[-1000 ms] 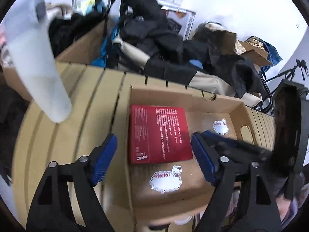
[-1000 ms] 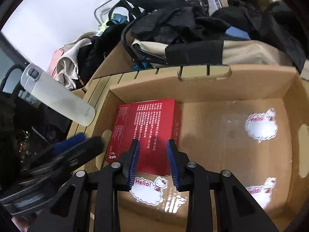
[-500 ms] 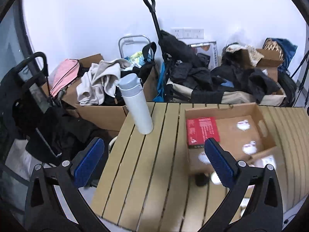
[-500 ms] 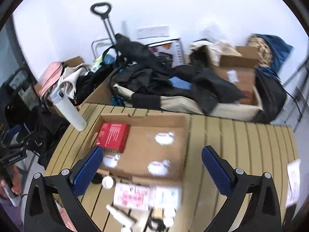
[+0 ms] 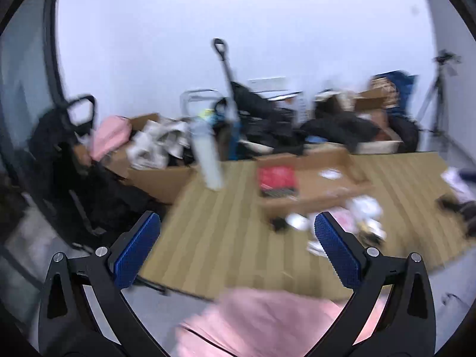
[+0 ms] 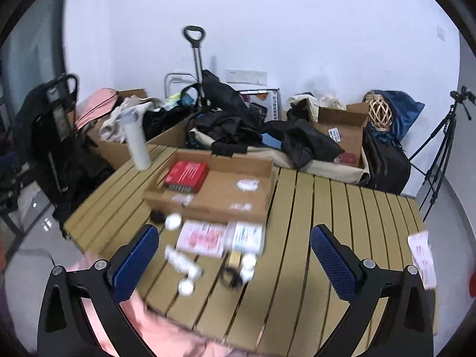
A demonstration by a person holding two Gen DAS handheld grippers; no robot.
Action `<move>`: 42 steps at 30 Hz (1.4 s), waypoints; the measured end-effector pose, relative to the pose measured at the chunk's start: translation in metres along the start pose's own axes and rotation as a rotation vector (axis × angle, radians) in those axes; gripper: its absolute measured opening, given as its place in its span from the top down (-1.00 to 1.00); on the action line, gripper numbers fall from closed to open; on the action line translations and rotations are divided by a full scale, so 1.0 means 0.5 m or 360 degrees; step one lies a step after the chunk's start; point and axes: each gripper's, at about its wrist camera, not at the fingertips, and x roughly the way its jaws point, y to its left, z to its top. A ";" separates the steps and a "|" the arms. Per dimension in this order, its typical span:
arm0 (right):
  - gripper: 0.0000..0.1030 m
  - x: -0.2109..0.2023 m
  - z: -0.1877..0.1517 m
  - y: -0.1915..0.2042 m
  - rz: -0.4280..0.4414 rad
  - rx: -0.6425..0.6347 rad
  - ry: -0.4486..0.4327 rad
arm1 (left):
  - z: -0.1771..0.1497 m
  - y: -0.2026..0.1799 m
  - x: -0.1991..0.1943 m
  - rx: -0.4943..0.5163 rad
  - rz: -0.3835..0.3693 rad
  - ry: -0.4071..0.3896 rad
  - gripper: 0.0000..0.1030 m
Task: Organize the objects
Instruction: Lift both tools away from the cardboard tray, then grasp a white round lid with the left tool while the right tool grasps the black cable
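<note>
Several small items point(image 6: 208, 255) blurred; table point(image 6: 327, 208) cut off.

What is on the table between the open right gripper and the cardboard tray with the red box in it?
In the right wrist view, small clutter lies between the right gripper and the cardboard tray: flat pink-and-white packets, small white round containers and a black cord on the slatted wooden table.

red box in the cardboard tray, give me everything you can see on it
The red box is flat and rectangular, with a red top face carrying small white print too blurred to read; its near side edge looks dark. It looks like card packaging, closed. It lies flat in the back-left corner of the open cardboard tray, apparently against the tray's walls there, though blur hides contact. Nothing rests on it and neither gripper is near it. The left wrist view shows the same, more blurred.
</note>
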 end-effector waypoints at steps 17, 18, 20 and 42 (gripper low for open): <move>-0.52 0.139 -0.193 -0.006 0.0194 0.0166 0.0403 | -0.148 -0.154 0.181 0.0039 -0.0484 0.0421 -0.98; -0.52 0.150 -0.198 -0.014 0.0186 0.0193 0.0427 | -0.148 -0.175 0.211 0.0052 -0.0478 0.0476 -0.95; -0.53 0.176 -0.207 -0.044 0.0156 0.0252 0.0513 | -0.148 -0.212 0.270 0.0044 -0.0544 0.0563 -0.63; 0.13 0.416 -0.159 -0.098 0.0153 0.0238 0.0543 | -0.209 -0.315 0.448 0.0135 -0.0619 0.0862 0.50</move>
